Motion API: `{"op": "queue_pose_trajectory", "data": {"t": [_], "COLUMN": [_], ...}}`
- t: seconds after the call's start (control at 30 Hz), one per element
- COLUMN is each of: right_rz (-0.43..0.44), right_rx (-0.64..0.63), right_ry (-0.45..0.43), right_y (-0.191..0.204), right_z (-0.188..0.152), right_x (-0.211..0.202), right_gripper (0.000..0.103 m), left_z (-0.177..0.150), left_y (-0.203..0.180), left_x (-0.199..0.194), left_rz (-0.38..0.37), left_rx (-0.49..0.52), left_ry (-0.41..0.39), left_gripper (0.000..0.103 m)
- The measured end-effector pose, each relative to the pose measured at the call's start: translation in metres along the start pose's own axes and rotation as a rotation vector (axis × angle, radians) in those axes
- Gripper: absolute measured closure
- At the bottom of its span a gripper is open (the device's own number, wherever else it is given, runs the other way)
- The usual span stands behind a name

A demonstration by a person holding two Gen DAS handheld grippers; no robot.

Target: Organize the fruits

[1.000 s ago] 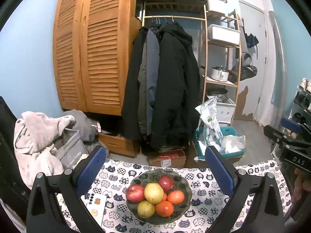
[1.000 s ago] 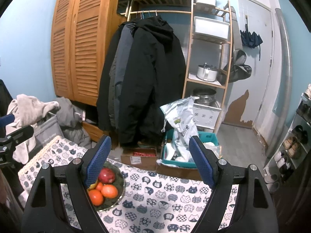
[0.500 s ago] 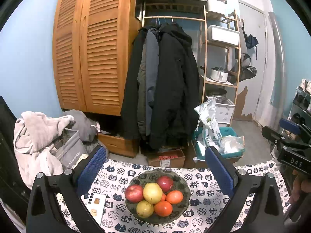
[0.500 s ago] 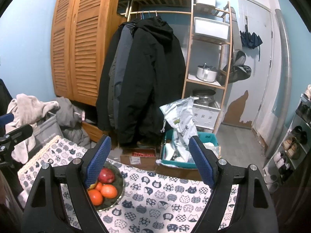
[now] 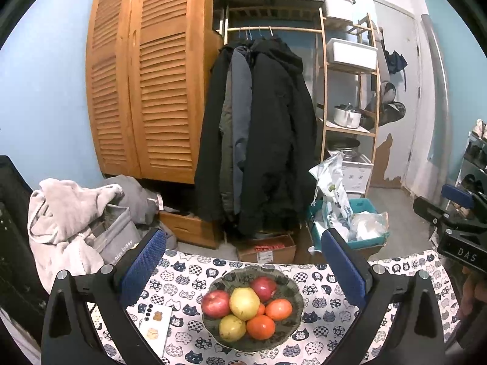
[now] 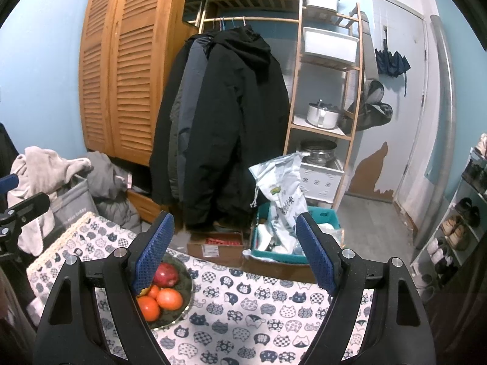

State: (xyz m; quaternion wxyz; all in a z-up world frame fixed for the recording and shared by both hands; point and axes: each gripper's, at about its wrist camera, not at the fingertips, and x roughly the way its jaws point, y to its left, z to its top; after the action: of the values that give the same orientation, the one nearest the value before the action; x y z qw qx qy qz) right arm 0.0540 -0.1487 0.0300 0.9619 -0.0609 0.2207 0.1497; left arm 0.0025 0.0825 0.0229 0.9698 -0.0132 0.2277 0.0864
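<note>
The desk [image 5: 319,276] is covered by a white cloth printed all over with dark blue and black cat faces, some checked, some patterned. On it stands a dark, scallop-rimmed bowl [image 5: 292,283] holding two red apples, two yellow ones and several orange fruits. Just left of the bowl in the left wrist view lies a white phone [image 5: 156,325], camera side up, with small stickers on its back. In the right wrist view the cloth's cream woven edge [image 6: 57,246] shows at the desk's far left corner.
</note>
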Motion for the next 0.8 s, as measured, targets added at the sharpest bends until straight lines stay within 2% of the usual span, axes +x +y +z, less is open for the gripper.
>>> {"op": "queue_pose_trajectory", "data": {"t": [0.8], "right_rz": [0.0], "right_rx": [-0.002], "right_ry": [-0.001], "right_y": [-0.0005], "right_z": [0.0003], "right_x": [-0.0005], "right_gripper": [0.022], "left_z": [0.0028], "left_y": [0.0002], "left_x": [-0.0008], "left_rz": [0.018], "left_rx": [-0.006], "left_ry": [-0.003], "left_gripper": [0.0]}}
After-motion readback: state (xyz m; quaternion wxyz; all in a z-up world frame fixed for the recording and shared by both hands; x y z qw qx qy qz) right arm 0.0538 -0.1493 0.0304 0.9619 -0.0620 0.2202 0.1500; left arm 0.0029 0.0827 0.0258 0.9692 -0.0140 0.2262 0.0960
